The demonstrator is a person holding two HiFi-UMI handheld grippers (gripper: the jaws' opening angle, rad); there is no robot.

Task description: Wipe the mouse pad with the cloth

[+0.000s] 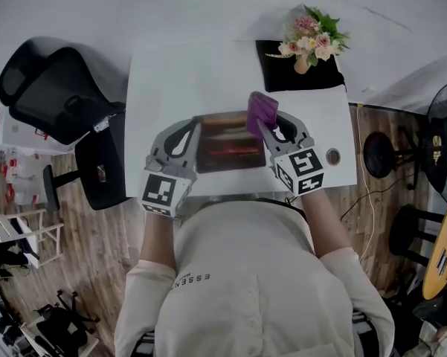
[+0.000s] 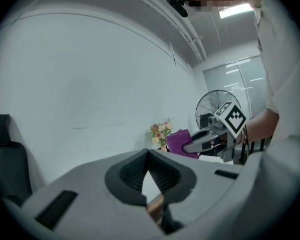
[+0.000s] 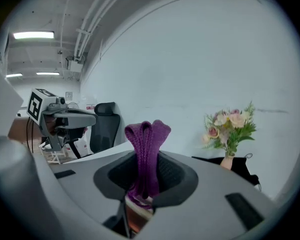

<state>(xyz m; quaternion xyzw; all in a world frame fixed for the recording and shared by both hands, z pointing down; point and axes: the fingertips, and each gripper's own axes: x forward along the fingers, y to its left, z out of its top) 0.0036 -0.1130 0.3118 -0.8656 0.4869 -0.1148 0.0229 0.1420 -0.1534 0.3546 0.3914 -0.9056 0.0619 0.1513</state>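
Note:
A dark mouse pad [image 1: 227, 149] with a reddish pattern lies on the white table [image 1: 171, 73] in front of me. My right gripper [image 1: 265, 126] hovers over the pad's right end, shut on a folded purple cloth [image 1: 262, 112] that sticks up from its jaws. The right gripper view shows the cloth [image 3: 147, 144] pinched upright in the right gripper [image 3: 146, 159]. My left gripper [image 1: 195, 128] is at the pad's left edge, and in its own view the left gripper [image 2: 150, 155] has its jaws shut with nothing seen between them. The left gripper view also catches the cloth [image 2: 178, 141].
A vase of flowers [image 1: 312, 39] stands on a black mat [image 1: 283, 76] at the table's back right. A small round object [image 1: 332, 155] lies near the right edge. A black office chair [image 1: 56, 91] stands left of the table and a fan [image 1: 446, 114] to the right.

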